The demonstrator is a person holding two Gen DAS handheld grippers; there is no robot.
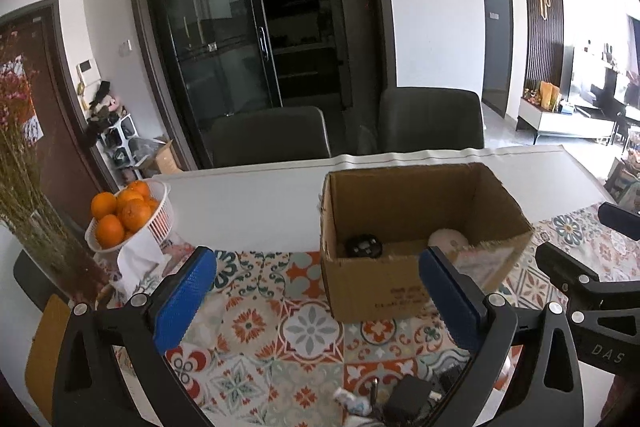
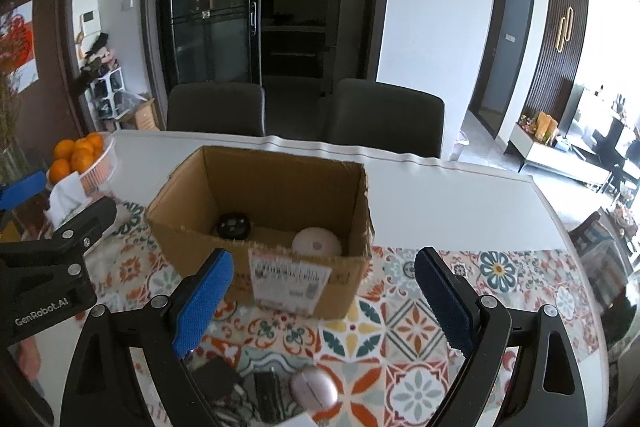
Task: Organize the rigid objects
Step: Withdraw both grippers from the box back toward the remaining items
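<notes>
Both tongs hang over the tiled cloth, the left tongs (image 1: pixel 318 293) and the right tongs (image 2: pixel 324 297) each spread wide apart with nothing between the blue pads. Ahead on the bench (image 1: pixel 256 203) sits an open cardboard box (image 2: pixel 280 195) holding 2 things: a black round object (image 2: pixel 234 225) and a white round one (image 2: pixel 316 243). A silver mouse (image 2: pixel 314 393) lies on the cloth near the right tongs, beside some dark gadgets (image 2: pixel 218 381). A basket of oranges (image 1: pixel 160 219) stands off to the left.
</notes>
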